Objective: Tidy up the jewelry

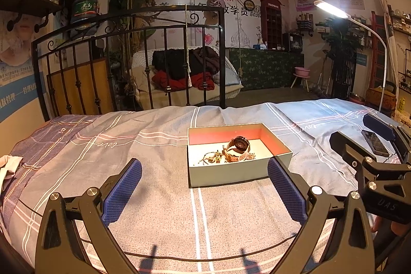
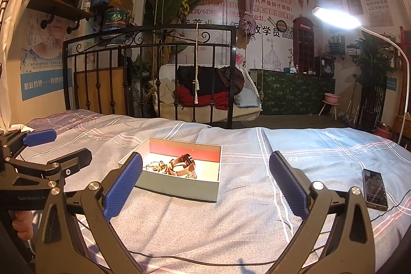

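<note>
A grey open box (image 1: 226, 175) with a red inner wall lies on the bed. It holds a watch with a pink strap (image 1: 237, 148) and gold chains (image 1: 213, 157). My left gripper (image 1: 204, 170) is open and empty, just in front of the box. My right gripper (image 2: 205, 166) is open and empty, with the box (image 2: 179, 186) ahead and to its left. The watch (image 2: 181, 164) and chains (image 2: 156, 167) show there too. The right gripper also shows in the left wrist view (image 1: 359, 132), and the left gripper in the right wrist view (image 2: 59, 145).
A plaid grey-blue bedsheet (image 1: 154, 209) covers the bed. A phone (image 2: 374, 189) lies on the sheet at the right. A black iron bed rail (image 1: 128, 63) stands behind. A white lamp (image 2: 336, 17) shines from the right. A black cable (image 2: 179, 260) runs across the sheet.
</note>
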{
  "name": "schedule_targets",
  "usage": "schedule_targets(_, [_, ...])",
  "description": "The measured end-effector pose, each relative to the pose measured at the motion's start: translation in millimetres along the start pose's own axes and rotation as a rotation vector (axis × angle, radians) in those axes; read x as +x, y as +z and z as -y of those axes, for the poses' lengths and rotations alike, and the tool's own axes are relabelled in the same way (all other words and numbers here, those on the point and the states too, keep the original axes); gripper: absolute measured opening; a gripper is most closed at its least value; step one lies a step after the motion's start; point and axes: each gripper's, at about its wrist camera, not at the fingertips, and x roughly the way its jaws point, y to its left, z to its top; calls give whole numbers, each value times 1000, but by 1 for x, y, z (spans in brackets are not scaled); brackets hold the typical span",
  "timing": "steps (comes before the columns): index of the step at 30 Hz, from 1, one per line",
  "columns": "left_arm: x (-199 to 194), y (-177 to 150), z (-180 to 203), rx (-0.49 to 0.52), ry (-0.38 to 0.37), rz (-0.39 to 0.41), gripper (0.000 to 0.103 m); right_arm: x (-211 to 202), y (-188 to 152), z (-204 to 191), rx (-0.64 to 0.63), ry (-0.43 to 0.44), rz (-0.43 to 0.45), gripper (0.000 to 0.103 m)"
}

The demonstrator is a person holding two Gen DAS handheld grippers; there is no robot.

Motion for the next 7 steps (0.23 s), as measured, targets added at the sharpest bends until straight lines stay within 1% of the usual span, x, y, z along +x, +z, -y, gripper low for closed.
schedule_targets(2, [2,0,0,-3,4,-14,97,0,0,0,1,-1,1,97])
schedule_targets(7, [2,0,-3,-13,4,-8,97,1,-2,-1,2,0,-4,97])
